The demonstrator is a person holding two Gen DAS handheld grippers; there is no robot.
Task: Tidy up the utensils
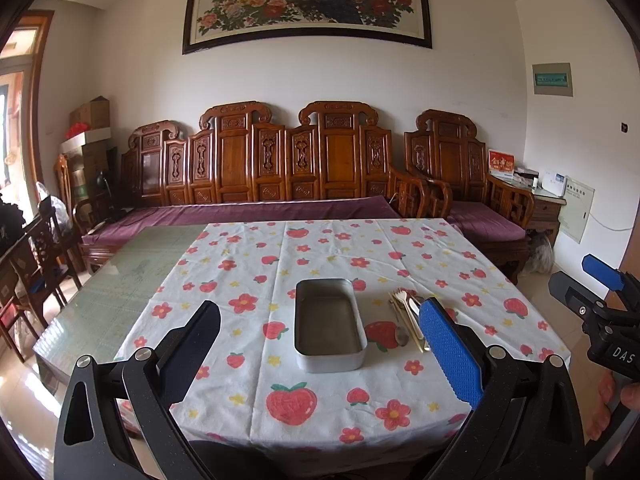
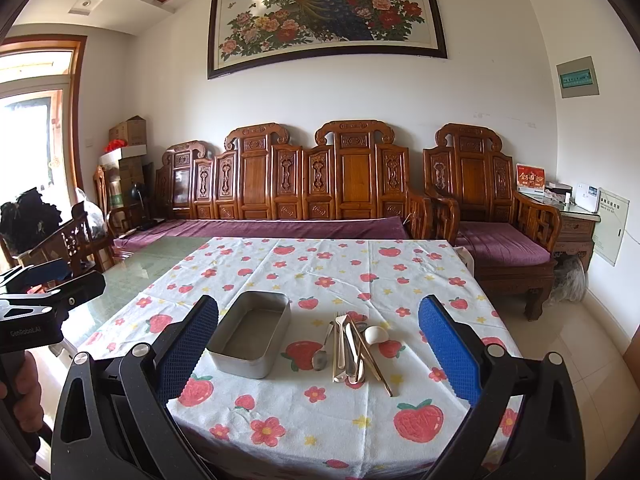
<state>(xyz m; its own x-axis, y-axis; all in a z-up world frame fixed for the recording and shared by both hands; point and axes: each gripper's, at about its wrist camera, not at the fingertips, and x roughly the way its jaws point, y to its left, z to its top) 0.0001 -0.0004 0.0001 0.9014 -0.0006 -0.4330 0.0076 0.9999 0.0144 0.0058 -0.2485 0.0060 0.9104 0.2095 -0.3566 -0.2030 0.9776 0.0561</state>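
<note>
Two grippers hang above the near edge of the table, both with jaws spread wide and nothing between them. The left gripper [image 1: 320,344] points at the tin [image 1: 329,324], an empty metal box sitting on the cloth [image 1: 280,420] with strawberries and flowers on it. The right gripper [image 2: 320,340] points at the utensils [image 2: 354,350], which lie in a small pile just to the right of the tin, close to it but not touching. I can pick out a fork, a spoon [image 2: 321,356], thin gold chopsticks [image 2: 374,360] and a white spoon [image 2: 376,334]; the rest of the pile is too tangled to sort out. The pile's long way runs from near to far, and so does the tin's, so the two lie side by side like two sticks. From the right gripper the pile is straight ahead and a bit down. From the left gripper it sits off to the right, partly hidden behind its own blue pad [image 1: 450,354]. So I think the right hand is the better one to grab first, and its jaws would need to close across the thin handles. Each piece would then go a short way left into the tin. Some words can be read: "DAS" on the right gripper's body [image 1: 622,356] seen from the left camera, and "GenRoboLAI", or something close to it, on the left gripper's body [image 2: 28,334] seen from the right camera. The painting [image 2: 328,16] on the wall has writing too, but it is too small to read.
</note>
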